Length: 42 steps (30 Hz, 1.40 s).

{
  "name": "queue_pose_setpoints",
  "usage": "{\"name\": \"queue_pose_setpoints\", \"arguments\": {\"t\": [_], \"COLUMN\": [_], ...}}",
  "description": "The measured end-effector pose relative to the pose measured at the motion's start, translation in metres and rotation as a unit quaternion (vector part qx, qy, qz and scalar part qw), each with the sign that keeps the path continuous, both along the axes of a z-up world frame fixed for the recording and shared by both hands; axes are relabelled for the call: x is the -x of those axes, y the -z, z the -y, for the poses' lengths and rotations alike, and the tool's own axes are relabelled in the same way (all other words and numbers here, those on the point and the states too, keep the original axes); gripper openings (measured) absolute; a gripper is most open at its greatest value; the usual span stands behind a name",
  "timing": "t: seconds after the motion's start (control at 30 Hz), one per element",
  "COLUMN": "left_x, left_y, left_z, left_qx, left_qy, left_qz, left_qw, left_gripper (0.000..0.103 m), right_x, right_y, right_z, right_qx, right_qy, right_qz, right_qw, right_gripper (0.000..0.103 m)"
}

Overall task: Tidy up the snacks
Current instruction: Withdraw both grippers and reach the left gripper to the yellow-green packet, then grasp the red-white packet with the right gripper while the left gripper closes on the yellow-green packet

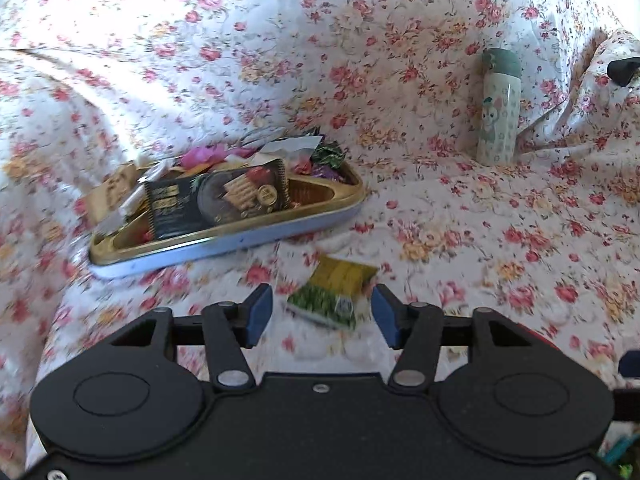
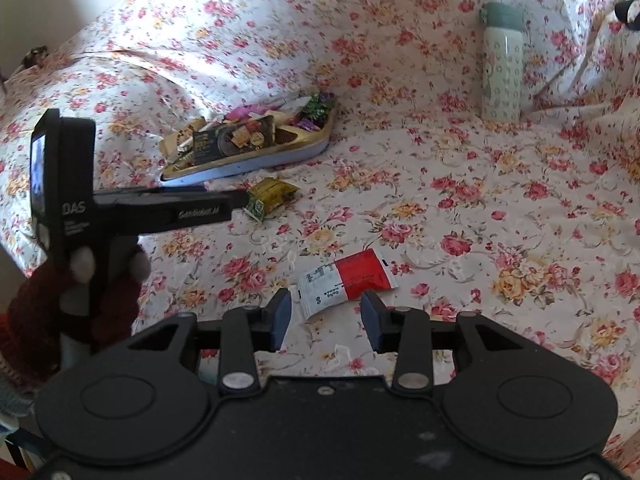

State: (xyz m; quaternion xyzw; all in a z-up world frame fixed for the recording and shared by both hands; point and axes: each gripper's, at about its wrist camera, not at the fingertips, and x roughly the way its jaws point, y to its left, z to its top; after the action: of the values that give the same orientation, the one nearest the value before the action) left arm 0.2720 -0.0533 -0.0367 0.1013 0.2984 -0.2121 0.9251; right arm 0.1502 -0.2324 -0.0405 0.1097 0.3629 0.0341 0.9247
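Note:
A gold tray with a blue rim (image 1: 256, 236) holds a black cracker pack (image 1: 218, 200) and several wrapped sweets; it also shows in the right wrist view (image 2: 280, 156). A yellow-green snack packet (image 1: 334, 292) lies on the floral cloth just ahead of my left gripper (image 1: 322, 314), which is open around its near end. In the right wrist view the left gripper's fingers (image 2: 236, 200) reach that packet (image 2: 272, 196). A red and white packet (image 2: 346, 282) lies on the cloth just ahead of my right gripper (image 2: 326, 314), which is open and empty.
A pale green flask (image 1: 500, 108) stands upright at the back right; it also shows in the right wrist view (image 2: 502, 64). Floral cloth (image 2: 480, 208) covers the whole surface and rises in folds behind. A black object (image 1: 622, 70) sits at the far right edge.

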Motion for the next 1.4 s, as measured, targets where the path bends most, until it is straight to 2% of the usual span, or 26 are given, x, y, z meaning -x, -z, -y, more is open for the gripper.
{"name": "queue_pose_setpoints", "arguments": {"t": [0.1,0.33,0.77,0.9,1.0,1.1,1.4], "left_x": [-0.012,-0.025,-0.043,-0.050,-0.049,-0.046,-0.048], "left_y": [0.007,0.022,0.041,0.042,0.043,0.043,0.043], "left_z": [0.003,0.014,0.020,0.011,0.012,0.016,0.013], "left_qx": [0.001,-0.031,0.015,0.043,0.040,0.024,0.031], "left_qy": [0.015,0.056,0.066,0.047,0.039,0.036,0.030], "left_qz": [0.003,0.028,-0.009,-0.026,-0.022,-0.012,-0.015], "left_qw": [0.9999,0.9975,0.9977,0.9976,0.9982,0.9990,0.9989], "left_gripper": [0.063,0.063,0.062,0.062,0.062,0.062,0.062], "right_x": [-0.008,-0.018,-0.038,-0.049,-0.062,-0.077,-0.119], "right_y": [0.005,0.012,0.020,0.027,0.032,0.030,0.031], "right_z": [-0.002,-0.009,-0.018,-0.018,-0.016,-0.016,-0.006], "right_qx": [0.002,-0.011,-0.024,-0.030,-0.036,-0.024,0.055], "right_qy": [0.004,0.000,-0.010,-0.006,0.002,0.004,0.017], "right_qz": [-0.018,-0.037,-0.069,-0.079,-0.082,-0.076,-0.046], "right_qw": [1.000,0.999,0.997,0.996,0.996,0.997,0.997], "right_gripper": [0.041,0.041,0.042,0.042,0.042,0.042,0.042]}}
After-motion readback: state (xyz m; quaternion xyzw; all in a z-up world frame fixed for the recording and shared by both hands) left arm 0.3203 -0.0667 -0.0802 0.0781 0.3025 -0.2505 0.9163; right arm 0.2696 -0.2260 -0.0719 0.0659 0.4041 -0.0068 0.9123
